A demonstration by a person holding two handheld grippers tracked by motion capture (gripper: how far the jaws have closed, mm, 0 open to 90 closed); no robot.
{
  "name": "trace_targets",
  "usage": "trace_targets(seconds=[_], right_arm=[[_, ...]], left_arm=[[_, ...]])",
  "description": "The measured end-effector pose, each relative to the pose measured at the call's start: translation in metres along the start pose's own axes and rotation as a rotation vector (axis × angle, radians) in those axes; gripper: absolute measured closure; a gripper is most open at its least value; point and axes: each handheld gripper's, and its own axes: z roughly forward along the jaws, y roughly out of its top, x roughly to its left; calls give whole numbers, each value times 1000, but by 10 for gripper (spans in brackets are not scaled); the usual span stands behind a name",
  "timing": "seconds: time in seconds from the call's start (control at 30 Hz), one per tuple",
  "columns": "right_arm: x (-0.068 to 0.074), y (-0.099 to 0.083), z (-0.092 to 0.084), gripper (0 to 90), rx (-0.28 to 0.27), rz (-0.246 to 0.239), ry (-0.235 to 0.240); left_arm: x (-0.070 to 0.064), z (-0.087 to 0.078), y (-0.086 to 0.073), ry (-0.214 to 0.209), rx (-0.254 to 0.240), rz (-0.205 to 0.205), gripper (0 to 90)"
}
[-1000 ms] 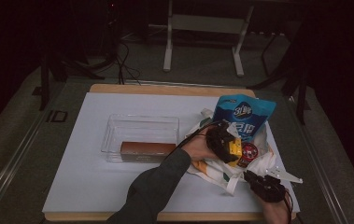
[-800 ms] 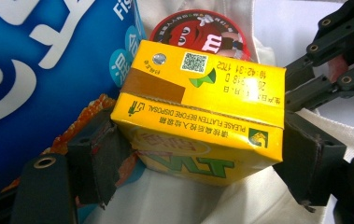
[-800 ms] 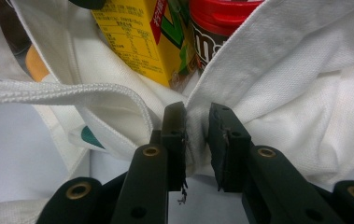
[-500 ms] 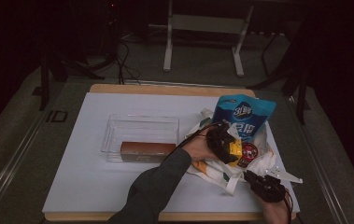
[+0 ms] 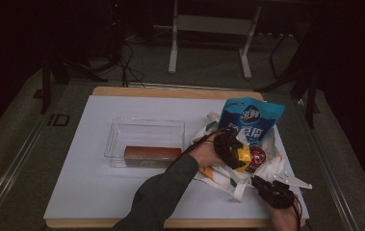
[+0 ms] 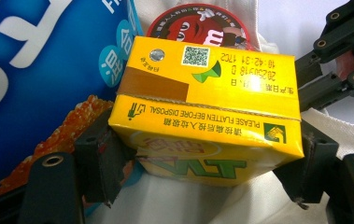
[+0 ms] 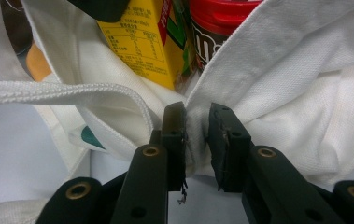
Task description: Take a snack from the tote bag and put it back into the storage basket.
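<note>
While we count one yellow carton (image 6: 205,100), one white cloth bag (image 7: 305,93), one blue pouch (image 5: 250,119) and one red-lidded jar (image 6: 195,23), our left gripper (image 6: 202,170) clamps the boxy carton by its sides at the bag's mouth. Our right gripper (image 7: 195,128) pinches a fold of the bag's woven edge. Well apart, a clear plastic tray (image 5: 144,131) holds one brown bar (image 5: 152,154) on the white board (image 5: 88,187).

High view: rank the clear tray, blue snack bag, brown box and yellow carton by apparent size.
1. clear tray
2. blue snack bag
3. brown box
4. yellow carton, partly hidden by the left gripper, so its rank is less sure.
</note>
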Motion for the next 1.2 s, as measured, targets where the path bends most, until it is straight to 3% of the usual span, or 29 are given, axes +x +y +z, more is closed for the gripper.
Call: trace_targets(seconds=[0.47,1.2], right_arm=[[-1,0,0,759,-3,0,3],[0,-1,0,756,-3,3,4]], left_arm=[[-2,-5,-2,31,0,-35,285],[-4,-49,7,84,-72,-84,285]])
